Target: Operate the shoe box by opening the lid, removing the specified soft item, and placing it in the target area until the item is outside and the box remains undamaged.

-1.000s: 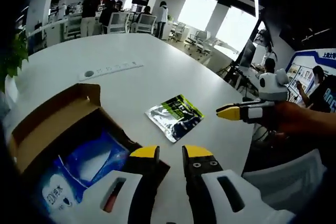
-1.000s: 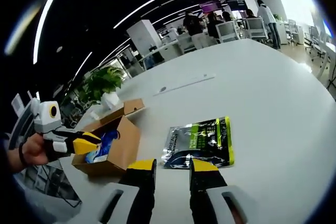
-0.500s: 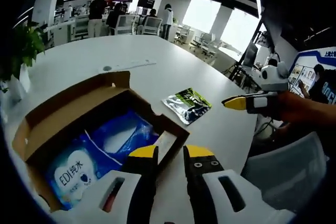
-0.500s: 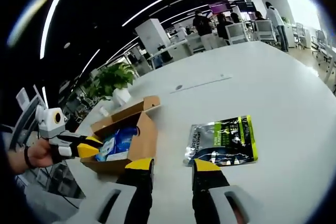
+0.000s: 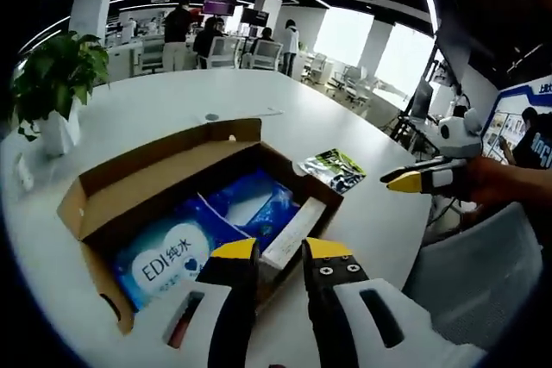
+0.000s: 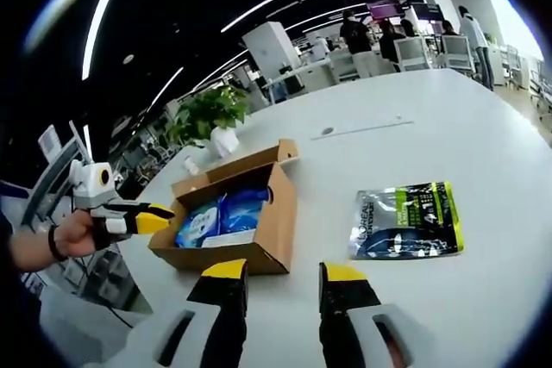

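An open cardboard shoe box point(image 5: 147, 168) lies on the white table point(image 5: 164, 96), its lid folded back. Inside lies a soft blue pack point(image 5: 172, 256) marked "EDI", with a slim white strip point(image 5: 293, 232) beside it. My left gripper point(image 5: 280, 249) hovers open at the box's near edge, nothing between its jaws. In the right gripper view the box point(image 6: 274, 228) sits left of centre and the blue pack point(image 6: 220, 213) shows inside. The left gripper point(image 6: 157, 217) hangs just left of the box. My right gripper point(image 6: 283, 271) is open and empty, in front of the box; it also shows from the left, right gripper point(image 5: 404, 182).
A green and black sachet point(image 6: 407, 220) lies flat on the table right of the box, sachet point(image 5: 335, 168). A potted plant point(image 5: 53, 84) stands at the table's far left edge. A grey chair point(image 5: 470, 286) is at the near right. People and desks fill the background.
Both cameras have moved. The left gripper has come round over the box, so the whole open inside now shows. The box, pack and sachet lie where they were.
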Demonstrator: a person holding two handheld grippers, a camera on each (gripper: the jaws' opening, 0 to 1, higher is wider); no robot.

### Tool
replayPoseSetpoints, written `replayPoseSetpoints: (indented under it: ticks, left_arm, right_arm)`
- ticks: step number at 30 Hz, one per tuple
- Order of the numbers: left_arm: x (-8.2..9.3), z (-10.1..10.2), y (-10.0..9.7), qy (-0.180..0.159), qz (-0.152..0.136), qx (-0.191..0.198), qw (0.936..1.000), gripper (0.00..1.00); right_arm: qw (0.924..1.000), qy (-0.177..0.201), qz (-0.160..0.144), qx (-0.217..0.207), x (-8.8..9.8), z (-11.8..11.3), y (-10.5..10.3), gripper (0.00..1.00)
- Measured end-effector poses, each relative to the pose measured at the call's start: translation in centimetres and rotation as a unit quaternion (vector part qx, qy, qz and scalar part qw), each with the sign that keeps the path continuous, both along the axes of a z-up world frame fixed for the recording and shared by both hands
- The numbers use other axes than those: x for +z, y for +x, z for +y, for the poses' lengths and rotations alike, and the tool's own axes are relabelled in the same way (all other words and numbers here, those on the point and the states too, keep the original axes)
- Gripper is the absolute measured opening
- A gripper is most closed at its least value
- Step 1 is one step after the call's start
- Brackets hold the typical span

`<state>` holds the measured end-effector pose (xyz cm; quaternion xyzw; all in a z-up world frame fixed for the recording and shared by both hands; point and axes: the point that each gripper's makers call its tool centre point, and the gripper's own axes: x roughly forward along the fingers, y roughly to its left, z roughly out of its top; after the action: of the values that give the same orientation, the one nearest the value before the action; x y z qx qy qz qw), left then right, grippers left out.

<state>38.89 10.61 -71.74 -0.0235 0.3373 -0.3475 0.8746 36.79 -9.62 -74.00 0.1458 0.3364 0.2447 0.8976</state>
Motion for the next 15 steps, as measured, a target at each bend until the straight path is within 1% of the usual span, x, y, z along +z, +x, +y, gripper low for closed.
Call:
replayPoseSetpoints:
  ticks: [2,6,9,13,15]
  left_arm:
    - [0.4,0.5,0.0,-0.006,-0.003,-0.003,1.0,0.22]
    - [0.7,1.5,-0.3,0.002,-0.014,-0.008,0.9999,0.22]
    - [0.5,2.6,-0.3,0.01,-0.017,-0.001,0.9998,0.22]
    - [0.6,3.7,-0.2,-0.007,-0.016,0.019,0.9997,0.23]
    - [0.5,4.2,-0.2,-0.006,-0.016,0.023,0.9996,0.23]
  right_arm:
    - [1.0,0.001,-0.002,0.0,0.3,0.4,-0.3,0.29]
    - [1.0,0.002,-0.002,-0.002,0.4,1.1,-0.6,0.31]
    - [1.0,0.0,0.001,-0.003,0.3,1.5,-1.0,0.31]
    - [1.0,-0.005,0.003,0.007,0.4,2.3,-1.4,0.33]
    - [0.9999,-0.007,0.0,0.009,0.6,2.6,-1.4,0.33]
